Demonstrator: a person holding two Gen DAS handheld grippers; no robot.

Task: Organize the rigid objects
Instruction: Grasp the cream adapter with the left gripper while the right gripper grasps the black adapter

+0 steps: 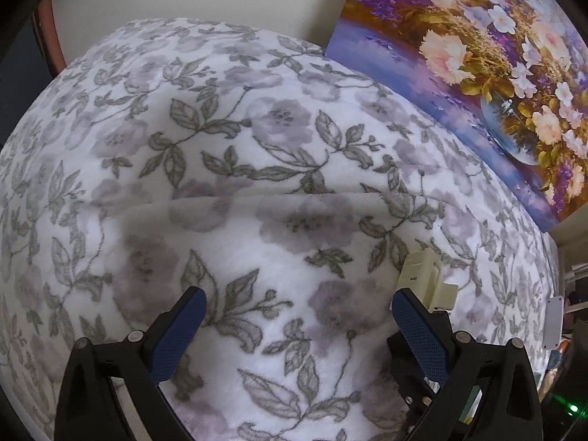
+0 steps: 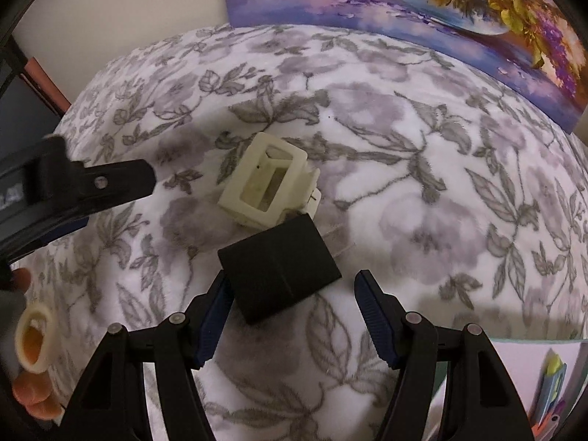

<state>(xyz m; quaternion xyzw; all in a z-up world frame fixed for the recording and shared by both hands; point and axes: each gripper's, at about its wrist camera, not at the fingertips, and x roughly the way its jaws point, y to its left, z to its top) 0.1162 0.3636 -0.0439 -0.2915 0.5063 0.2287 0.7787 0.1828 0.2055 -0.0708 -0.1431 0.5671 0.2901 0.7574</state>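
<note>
A cream plastic housing (image 2: 270, 180) is being shown lying on a white blanket (image 2: 422, 191) printed with grey leaves and mauve flowers. It is seen as a hollow rectangular frame, tilted, with an open window through which inner walls are being made out, and with small tabs at its right end. A matte black block (image 2: 281, 270) is lying just beside it, nearer the camera, its upper corner touching or overlapping the cream piece; thin prongs are being shown at its right side.

The right gripper (image 2: 294, 314) is being held wide open over the blanket, the black block's near corner lying between the blue pads (image 2: 213, 325), the left pad just beside it; nothing is being gripped. The left gripper (image 1: 299, 325) is likewise being held wide open and empty, with the cream housing (image 1: 428, 277) just beyond its right finger. A floral painting (image 1: 488, 73) is being leaned against the wall behind the blanket.
</note>
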